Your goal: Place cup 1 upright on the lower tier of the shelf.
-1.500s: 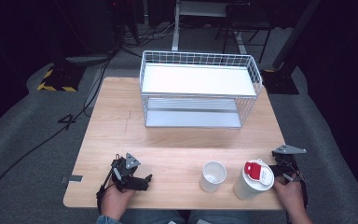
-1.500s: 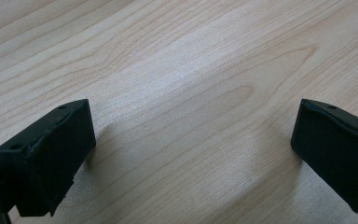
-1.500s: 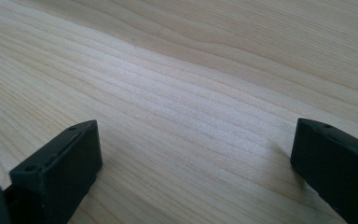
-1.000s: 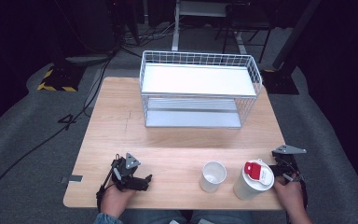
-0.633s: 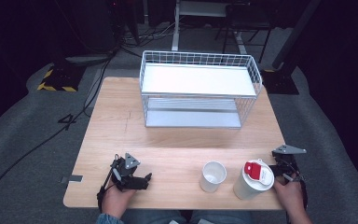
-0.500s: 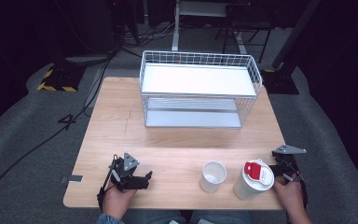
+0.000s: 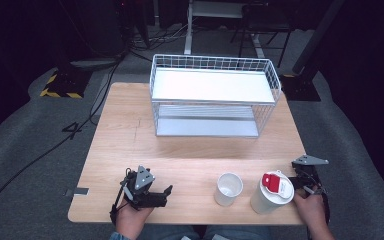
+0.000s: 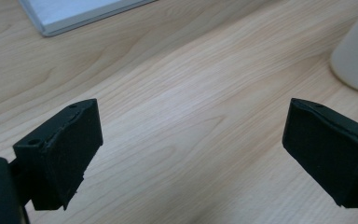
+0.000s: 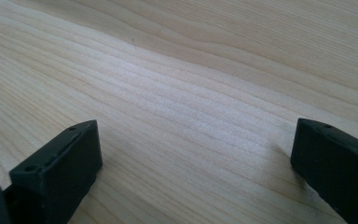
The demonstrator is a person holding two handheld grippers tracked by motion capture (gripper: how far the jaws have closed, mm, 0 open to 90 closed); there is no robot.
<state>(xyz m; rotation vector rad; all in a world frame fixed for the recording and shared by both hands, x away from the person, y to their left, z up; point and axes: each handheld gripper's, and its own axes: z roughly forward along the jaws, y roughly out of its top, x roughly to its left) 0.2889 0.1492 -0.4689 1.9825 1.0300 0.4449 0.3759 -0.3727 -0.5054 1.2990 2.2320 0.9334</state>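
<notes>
near the table's front edge, beside wide-open, empty left tongs (image 7: 166, 192), stands a white, seemingly empty cup (image 7: 228, 188).

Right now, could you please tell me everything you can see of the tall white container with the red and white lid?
The tall white container stands upright near the front right corner of the wooden table. Its body looks like plain matte white plastic or paper, widening slightly toward the top. A round white lid closes it, with a red flap or label across the middle. A small open white cup stands just to its left, apart from it. The right gripper sits close beside it on the right; whether they touch I cannot tell.
</notes>
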